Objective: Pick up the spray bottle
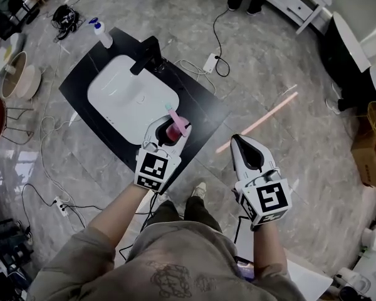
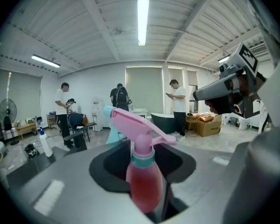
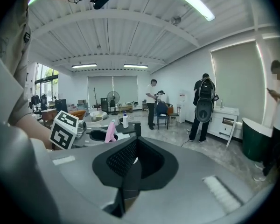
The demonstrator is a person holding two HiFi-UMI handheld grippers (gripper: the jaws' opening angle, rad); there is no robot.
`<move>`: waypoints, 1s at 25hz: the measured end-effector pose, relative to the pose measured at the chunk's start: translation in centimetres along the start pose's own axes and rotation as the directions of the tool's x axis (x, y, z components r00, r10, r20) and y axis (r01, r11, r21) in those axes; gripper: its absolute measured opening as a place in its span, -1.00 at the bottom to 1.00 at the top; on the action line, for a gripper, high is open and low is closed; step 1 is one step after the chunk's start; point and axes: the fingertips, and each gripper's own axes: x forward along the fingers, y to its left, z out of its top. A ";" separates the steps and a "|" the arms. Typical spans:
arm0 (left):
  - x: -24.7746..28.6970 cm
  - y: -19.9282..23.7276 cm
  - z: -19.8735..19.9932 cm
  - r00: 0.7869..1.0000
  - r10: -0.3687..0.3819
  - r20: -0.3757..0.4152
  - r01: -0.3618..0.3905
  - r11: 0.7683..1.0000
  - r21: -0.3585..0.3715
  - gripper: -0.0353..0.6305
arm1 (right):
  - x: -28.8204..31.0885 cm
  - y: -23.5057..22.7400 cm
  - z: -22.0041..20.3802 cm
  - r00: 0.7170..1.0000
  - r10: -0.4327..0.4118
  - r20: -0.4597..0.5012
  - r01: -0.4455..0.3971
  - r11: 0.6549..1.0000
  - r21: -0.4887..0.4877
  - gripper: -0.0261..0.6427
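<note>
- Since the pink spray bottle stands upright between the jaws of the left gripper, which are closed onto its body w/ only the bottle's width between them, the grasp looks made; the trigger head rises clear above the jaws
- where it is: in the head view it sits over the near corner of the white basin, by the front edge of the black counter; can't tell whether its base is off the surface
- the right gripper has its jaws pressed together w/ nothing in them; it hangs well apart to the right, over the floor
- further out: black faucet at the basin's far side; a white spray bottle w/ blue head on the counter's far corner
- risks, as I judge them: the smooth round body could slip or swivel if the squeeze eases; liquid plus head make it top-heavy, so a tilt may tip it out; a low carry could clip the basin rim
</note>
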 end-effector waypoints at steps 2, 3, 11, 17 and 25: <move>-1.4 0.3 2.0 0.999 0.005 0.032 -0.005 1.000 0.018 -0.42 | -0.7 0.5 1.6 0.999 0.005 0.033 -0.004 1.000 -0.025 -0.84; -2.2 0.5 2.9 0.999 0.008 0.048 -0.009 1.000 0.024 -0.42 | -1.1 0.9 2.4 0.999 0.012 0.049 -0.010 0.999 -0.041 -0.84; -8.2 1.9 9.9 0.987 0.031 0.156 -0.044 0.995 0.085 -0.42 | -4.9 3.1 8.5 0.980 0.015 0.200 0.004 0.995 -0.097 -0.84; -13.1 1.9 13.9 0.974 0.039 0.224 -0.069 0.990 0.124 -0.42 | -8.6 4.4 11.7 0.956 0.010 0.294 0.023 0.994 -0.109 -0.84; -18.5 1.4 16.1 0.968 0.041 0.247 -0.074 0.990 0.124 -0.42 | -10.6 5.9 12.0 0.948 0.027 0.316 0.008 0.994 -0.109 -0.84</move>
